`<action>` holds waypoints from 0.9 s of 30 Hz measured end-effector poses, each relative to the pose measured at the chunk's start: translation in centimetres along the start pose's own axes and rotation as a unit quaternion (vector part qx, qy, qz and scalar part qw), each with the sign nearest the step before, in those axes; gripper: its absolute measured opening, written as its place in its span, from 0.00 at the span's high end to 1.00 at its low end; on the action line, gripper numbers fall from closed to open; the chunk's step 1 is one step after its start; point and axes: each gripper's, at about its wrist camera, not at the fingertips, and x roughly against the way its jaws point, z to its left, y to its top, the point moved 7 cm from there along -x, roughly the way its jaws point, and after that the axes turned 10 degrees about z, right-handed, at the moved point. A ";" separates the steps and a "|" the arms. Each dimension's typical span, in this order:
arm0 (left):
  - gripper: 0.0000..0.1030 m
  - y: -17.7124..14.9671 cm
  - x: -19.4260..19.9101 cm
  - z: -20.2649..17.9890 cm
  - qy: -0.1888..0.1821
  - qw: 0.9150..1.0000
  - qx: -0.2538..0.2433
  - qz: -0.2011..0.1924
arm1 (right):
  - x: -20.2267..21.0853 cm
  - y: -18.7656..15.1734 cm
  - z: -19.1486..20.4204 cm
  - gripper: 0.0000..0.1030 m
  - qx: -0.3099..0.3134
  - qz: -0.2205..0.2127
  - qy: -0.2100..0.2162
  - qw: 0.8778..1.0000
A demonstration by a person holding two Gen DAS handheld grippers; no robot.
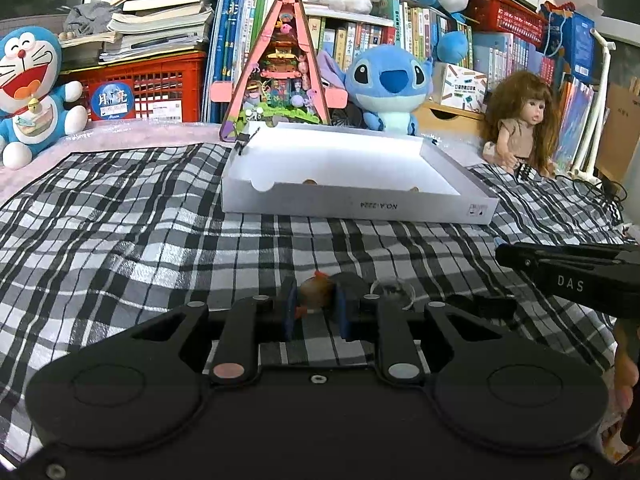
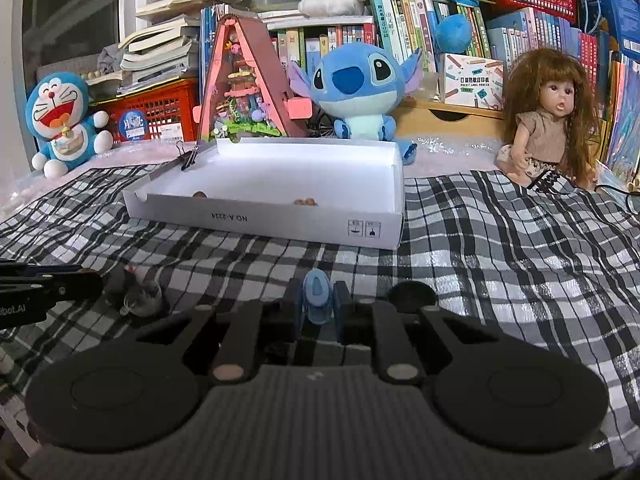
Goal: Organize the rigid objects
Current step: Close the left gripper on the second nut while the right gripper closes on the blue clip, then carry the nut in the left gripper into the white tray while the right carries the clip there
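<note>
— What's in the white box [image 2: 264, 216]?

— Two small brown pieces against its near wall; a binder clip [image 2: 188, 158] grips its far left corner.

— And your grippers?

— Your left gripper [image 1: 314, 306] is clamped on a small brown-and-orange toy [image 1: 314, 290], low over the plaid cloth [image 1: 120, 240]. Your right gripper [image 2: 318, 306] pinches a light blue piece [image 2: 317, 296], its long axis upright.
</note>
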 end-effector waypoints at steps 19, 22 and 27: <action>0.82 5.2 -1.5 1.9 0.004 1.000 0.031 -0.001 | -1.0 3.0 -0.5 0.80 -0.023 0.010 0.004 1.000; 0.82 6.5 -1.9 2.1 0.005 0.999 0.039 -0.002 | -1.4 3.9 -0.6 0.80 -0.029 0.014 0.008 0.999; 0.82 8.7 -3.0 2.5 0.005 0.999 0.050 -0.001 | -2.2 5.6 -1.0 0.81 -0.035 0.016 0.008 0.999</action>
